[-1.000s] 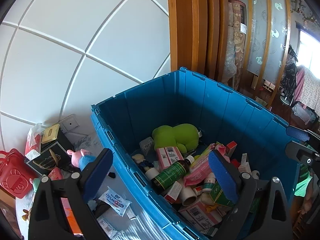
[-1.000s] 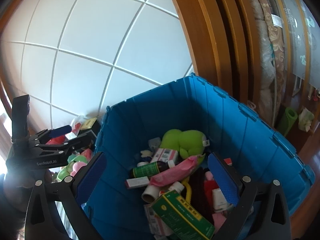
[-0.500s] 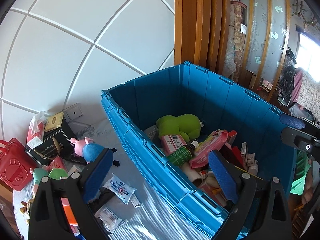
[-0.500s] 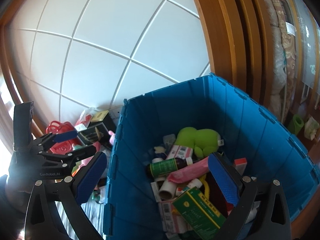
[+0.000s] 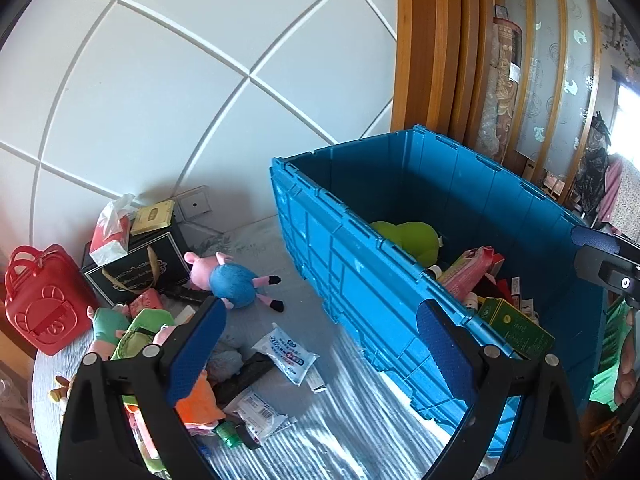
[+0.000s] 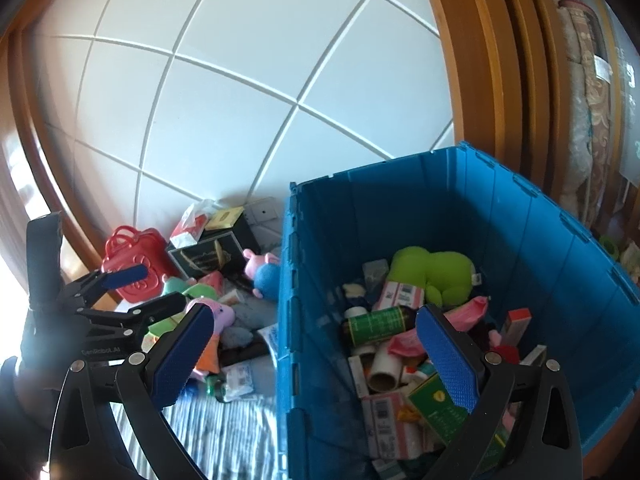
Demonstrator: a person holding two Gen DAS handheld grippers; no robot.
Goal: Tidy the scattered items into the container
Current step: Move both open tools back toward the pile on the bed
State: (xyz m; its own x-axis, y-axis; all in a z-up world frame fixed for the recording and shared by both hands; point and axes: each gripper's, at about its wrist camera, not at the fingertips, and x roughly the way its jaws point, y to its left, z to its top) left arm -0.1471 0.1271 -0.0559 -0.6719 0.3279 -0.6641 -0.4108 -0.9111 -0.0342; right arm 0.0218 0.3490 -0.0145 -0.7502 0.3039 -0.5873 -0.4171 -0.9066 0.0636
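Poised above scattered toys and packets, both empty: left gripper point(image 5: 316, 344) and right gripper point(image 6: 312, 344), jaws spread wide. Blue crate point(image 5: 360, 276) at three o'clock, part-filled; pig plush point(image 5: 232, 278) outside at eleven. Possible snag: flat white sachet point(image 5: 286, 352) slipping from the pads.

The only text that can be read is "GenRobot.AI", in pale letters on the black body of the left gripper point(image 6: 140, 290), at about 8 o'clock in the right wrist view. The white packet point(image 5: 286, 353) and the green box point(image 5: 516, 328) carry print too small to read.
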